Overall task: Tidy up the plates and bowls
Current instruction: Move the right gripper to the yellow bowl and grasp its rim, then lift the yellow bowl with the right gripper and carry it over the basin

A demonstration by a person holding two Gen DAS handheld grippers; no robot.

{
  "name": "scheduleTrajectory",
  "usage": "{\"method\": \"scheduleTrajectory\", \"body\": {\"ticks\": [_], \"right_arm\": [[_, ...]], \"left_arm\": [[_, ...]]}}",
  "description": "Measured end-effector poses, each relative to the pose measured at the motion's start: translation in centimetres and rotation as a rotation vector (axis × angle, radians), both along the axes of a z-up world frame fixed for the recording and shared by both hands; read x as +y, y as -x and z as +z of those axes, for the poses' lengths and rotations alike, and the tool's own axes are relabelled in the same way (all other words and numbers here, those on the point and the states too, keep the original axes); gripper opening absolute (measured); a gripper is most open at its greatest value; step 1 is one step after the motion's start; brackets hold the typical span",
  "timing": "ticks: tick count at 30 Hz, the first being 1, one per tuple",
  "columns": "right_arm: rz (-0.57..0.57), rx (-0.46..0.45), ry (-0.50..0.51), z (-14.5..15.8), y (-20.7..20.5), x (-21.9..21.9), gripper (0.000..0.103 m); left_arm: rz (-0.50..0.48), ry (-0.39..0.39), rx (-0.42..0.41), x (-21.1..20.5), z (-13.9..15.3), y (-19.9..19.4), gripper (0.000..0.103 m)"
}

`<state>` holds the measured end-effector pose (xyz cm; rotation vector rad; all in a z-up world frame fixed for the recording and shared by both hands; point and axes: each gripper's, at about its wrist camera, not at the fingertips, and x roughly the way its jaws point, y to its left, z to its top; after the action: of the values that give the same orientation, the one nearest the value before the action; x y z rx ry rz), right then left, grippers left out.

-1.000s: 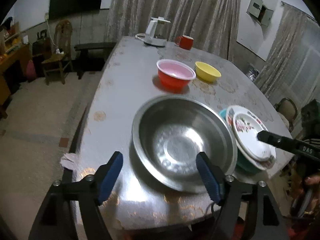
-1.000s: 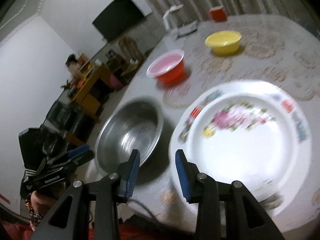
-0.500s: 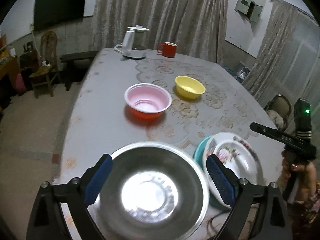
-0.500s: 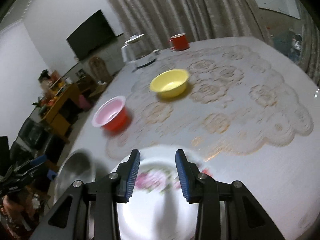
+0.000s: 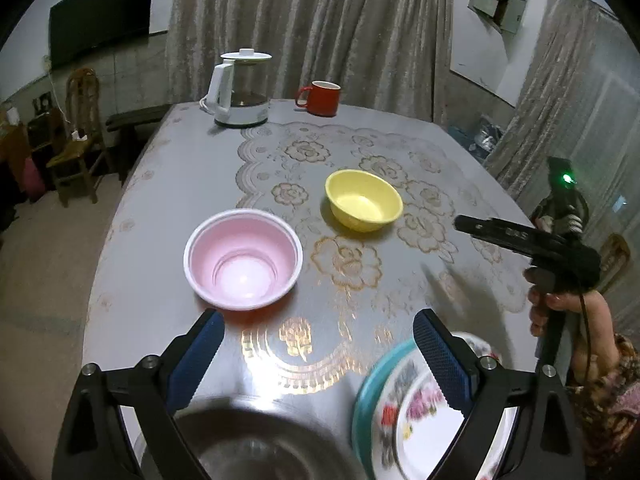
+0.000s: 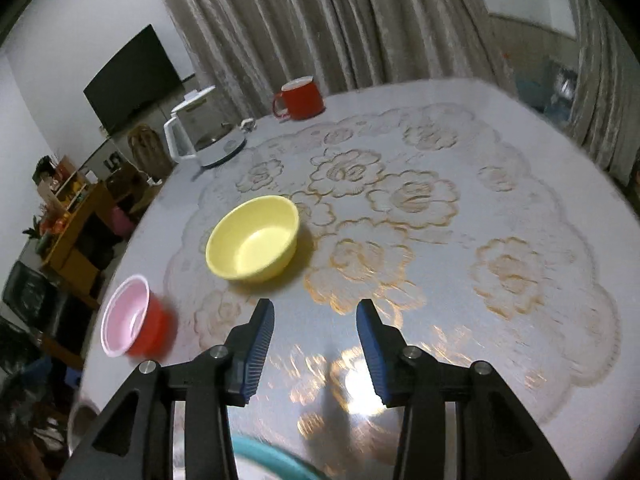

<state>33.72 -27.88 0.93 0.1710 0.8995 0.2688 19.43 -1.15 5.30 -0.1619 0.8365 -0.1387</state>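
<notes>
While both my grippers are hanging open and empty, left gripper point(image 5: 316, 350) wide, right gripper point(image 6: 315, 338) opening, I'm judging bowl collection next: pink bowl point(image 5: 243, 258) and yellow bowl point(image 6: 253, 239) are sitting apart mid-table, needing centred approaches.
</notes>
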Motion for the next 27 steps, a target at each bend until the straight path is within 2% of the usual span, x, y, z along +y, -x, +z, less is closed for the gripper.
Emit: {"method": "scheduleTrajectory", "body": {"ticks": [8,14,16,18,21,25,27], "right_arm": [[-0.048,0.154,-0.124,-3.6,-7.3,1.5,0.043],[-0.007,0.197,-0.120,-5.7,-10.1,3.1,0.042],[0.009,0.206,-0.126,-6.4,-10.4,3.2,0.037],[0.031,0.207,-0.144,-6.7,-10.5,3.2,0.024],[0.048,0.205,-0.125,-6.9,-10.4,3.0,0.017],[0.066,0.211,-0.139,-7.5,-10.1,2.4,0.015],[0.074,0.204,-0.134,-7.4,-9.9,2.2,0.015]], "left_arm": [[0.045,0.013,0.020,-0.3,-0.7,-4.5,0.096],[0.030,0.009,0.050,-1.4,-1.7,-7.5,0.096],[0.028,0.015,0.051,-1.7,-2.0,-8.5,0.096],[0.040,0.016,0.054,-2.0,-2.3,-9.5,0.096],[0.054,0.020,0.057,-2.4,-2.6,-11.1,0.095],[0.078,0.039,0.092,-3.0,-3.7,-14.1,0.093],[0.070,0.060,0.130,-3.5,-4.6,-15.5,0.085]]}}
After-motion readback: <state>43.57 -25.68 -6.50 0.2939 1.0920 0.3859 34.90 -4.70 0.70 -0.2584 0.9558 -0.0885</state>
